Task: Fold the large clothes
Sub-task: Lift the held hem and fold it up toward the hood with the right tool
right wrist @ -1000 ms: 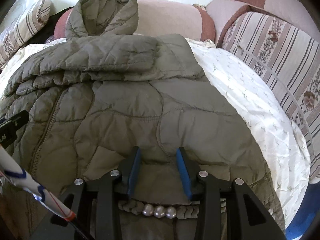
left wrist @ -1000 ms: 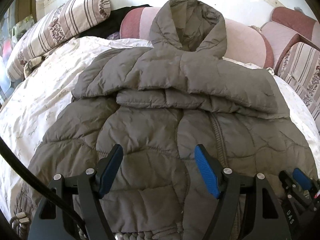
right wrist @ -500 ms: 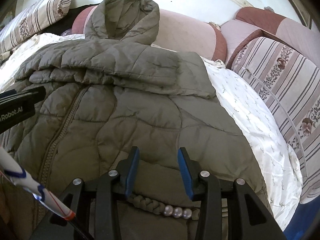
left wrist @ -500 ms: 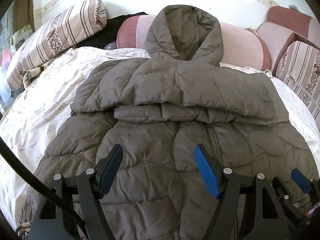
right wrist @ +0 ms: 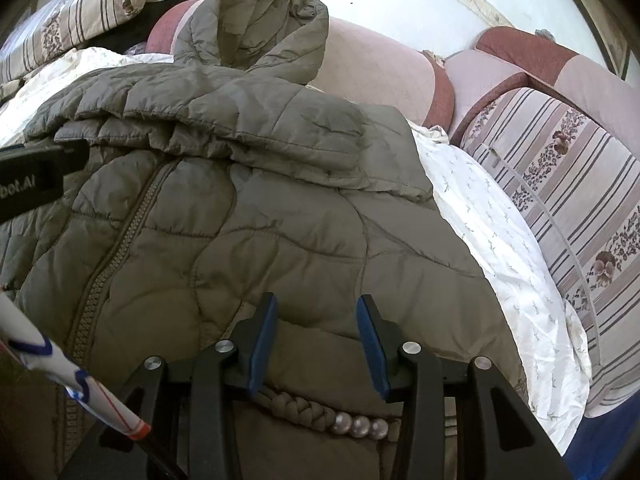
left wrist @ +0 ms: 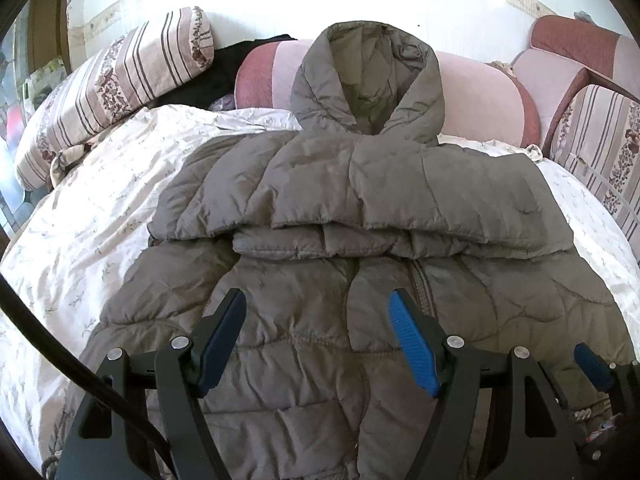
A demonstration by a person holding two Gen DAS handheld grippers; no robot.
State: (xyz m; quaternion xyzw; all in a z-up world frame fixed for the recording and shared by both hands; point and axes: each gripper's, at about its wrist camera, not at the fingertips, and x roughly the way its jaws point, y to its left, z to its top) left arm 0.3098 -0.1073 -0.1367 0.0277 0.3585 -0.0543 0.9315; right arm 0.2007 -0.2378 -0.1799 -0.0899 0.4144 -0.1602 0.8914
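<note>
A grey-brown hooded puffer jacket (left wrist: 320,200) lies front up on the bed. Its sleeves (left wrist: 360,216) are folded across the chest and the hood leans on the pillows. My left gripper (left wrist: 316,336) stands open over the lower front, left of the zip (left wrist: 420,284), with nothing between its pads. My right gripper (right wrist: 316,340) is over the hem (right wrist: 312,412) with its braided trim and pearls. Its jaws are part open; padded fabric lies between them, and the pads do not visibly press on it. One right fingertip (left wrist: 592,366) shows at the left view's lower right.
A white floral sheet (left wrist: 100,220) covers the bed. Striped pillows (left wrist: 120,80) lie at the back left, pink cushions (left wrist: 480,100) behind the hood, and a striped bolster (right wrist: 560,184) along the right. A white rod with blue and red marks (right wrist: 60,368) crosses the right view's lower left.
The right gripper has rolled and drifted sideways over the hem, so the hood sits further right in its view. The left gripper has hardly moved and stays as wide.
</note>
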